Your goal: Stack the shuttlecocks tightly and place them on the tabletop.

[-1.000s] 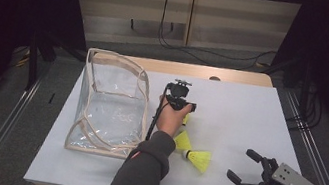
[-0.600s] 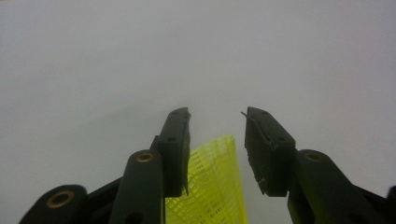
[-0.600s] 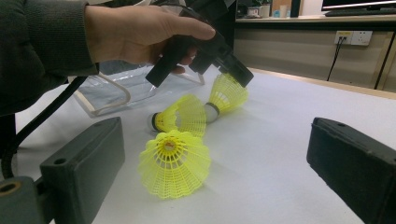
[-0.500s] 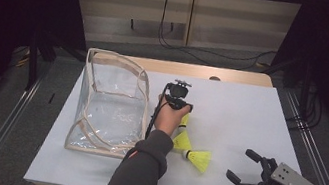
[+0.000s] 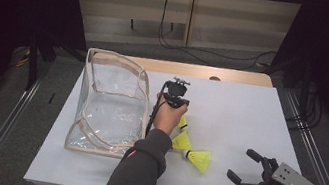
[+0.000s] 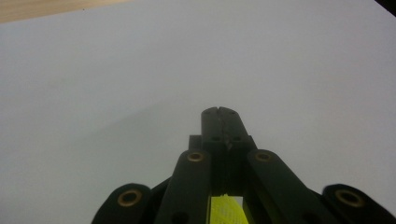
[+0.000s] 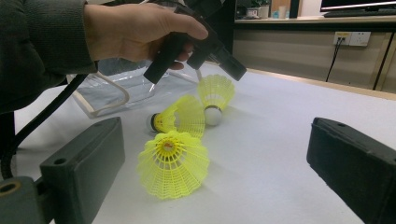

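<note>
My left gripper (image 5: pixel 185 107) pinching one yellow shuttlecock (image 7: pixel 215 97) over the table, my right gripper (image 5: pixel 248 167) hovering wide open.

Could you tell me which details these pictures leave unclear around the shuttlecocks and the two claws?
- Far shuttlecock: high view, mostly behind the left hand.
- Left claw: its own view shows shut jaws and a yellow sliver below; whether they pinch the skirt is unclear.
- Clear bag: contents unreadable through glare.
- Right claw: jaws cropped by the frame.
</note>
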